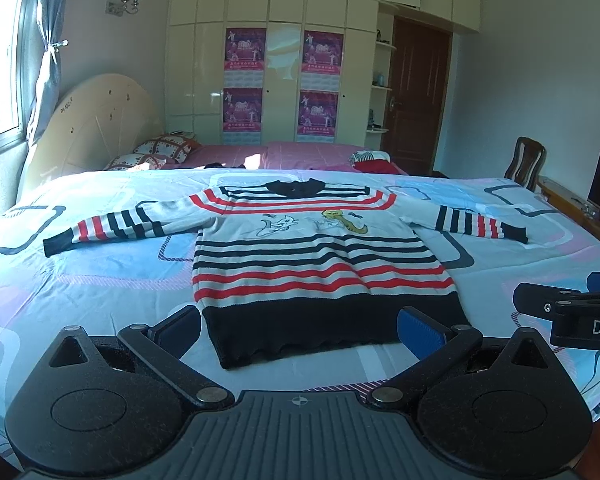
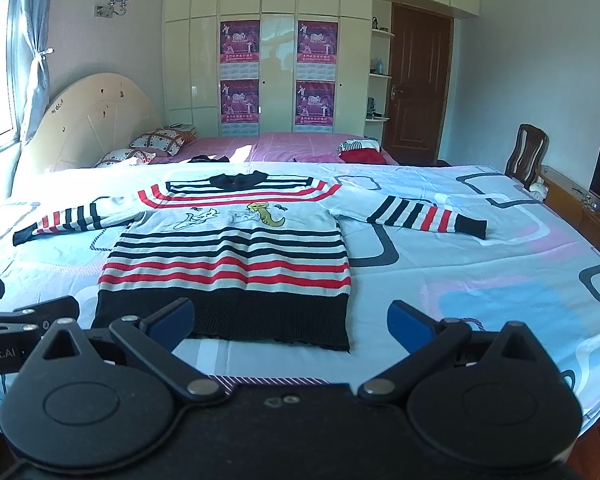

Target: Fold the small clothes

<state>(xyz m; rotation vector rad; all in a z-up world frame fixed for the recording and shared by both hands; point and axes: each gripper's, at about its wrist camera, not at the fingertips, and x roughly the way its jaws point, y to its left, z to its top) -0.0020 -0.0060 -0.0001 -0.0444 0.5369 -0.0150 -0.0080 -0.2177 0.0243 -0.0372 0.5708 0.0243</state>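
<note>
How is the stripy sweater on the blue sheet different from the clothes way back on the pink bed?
The striped sweater lies spread flat with both sleeves out; the clothes pile is bunched in a heap. The sweater sits close to the open left gripper and right gripper; the pile lies far behind it. The sweater has cartoon animals; none show on the pile. Both show red and dark stripes.

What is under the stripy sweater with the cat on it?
The stripy sweater lies flat, sleeves spread, on a bedsheet with blue, pink and grey shapes. The sheet shows all around it. The part right beneath is covered, so anything there cannot be seen.
</note>
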